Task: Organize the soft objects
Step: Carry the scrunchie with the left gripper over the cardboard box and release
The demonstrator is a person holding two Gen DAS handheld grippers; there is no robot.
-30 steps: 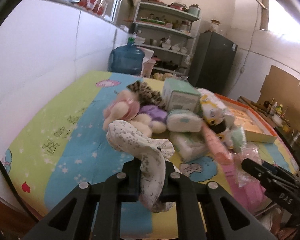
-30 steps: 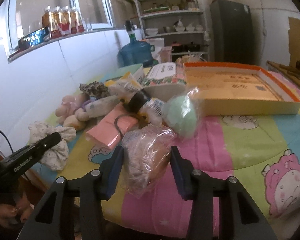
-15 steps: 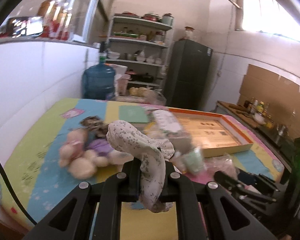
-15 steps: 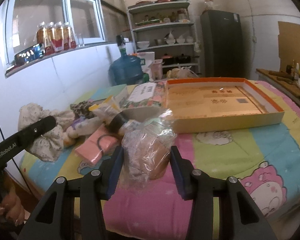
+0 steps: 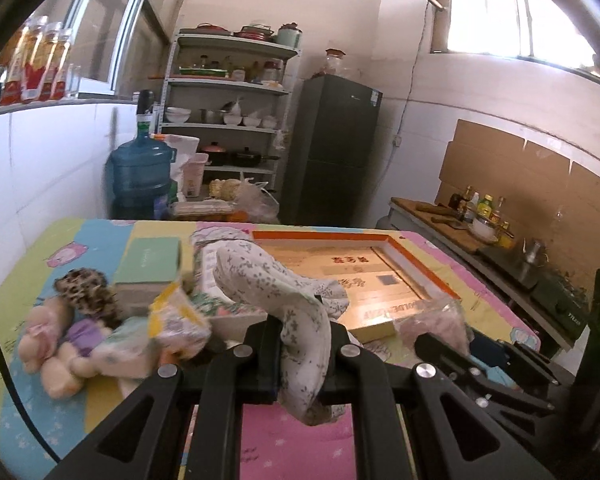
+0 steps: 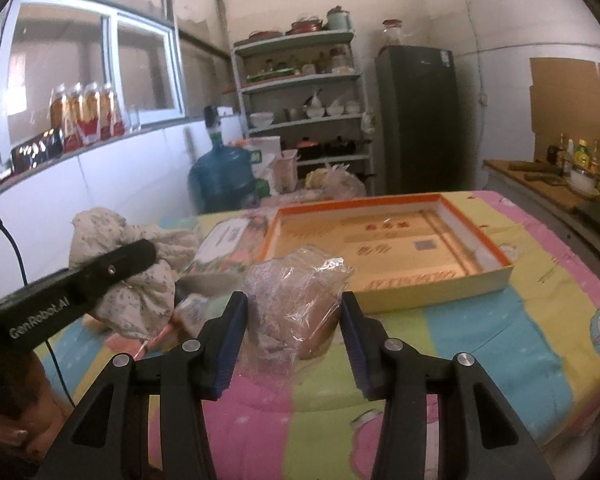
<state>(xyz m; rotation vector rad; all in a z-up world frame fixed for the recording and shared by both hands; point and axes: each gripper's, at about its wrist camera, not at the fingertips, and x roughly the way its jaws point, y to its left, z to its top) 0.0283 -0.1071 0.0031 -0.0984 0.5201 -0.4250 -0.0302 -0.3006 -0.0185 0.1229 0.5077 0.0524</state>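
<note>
Lifted higher above the bright quilt (image 6: 520, 320) than a second ago, both grippers carrying their loads toward the orange-rimmed box (image 6: 484, 236). Left gripper (image 5: 304, 352) clamped tight on a flowered cloth (image 5: 276, 280), hanging above the toy pile (image 5: 76, 344). Right gripper (image 6: 294, 336) partly closed, squeezing a crinkled plastic bag (image 6: 296, 296) just before the box.

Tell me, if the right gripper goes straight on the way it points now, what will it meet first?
Probably the near wall of the orange-rimmed box. The right gripper, its jaws shut on a plastic-wrapped item, points toward it over bare tablecloth. Depth is unclear.
</note>
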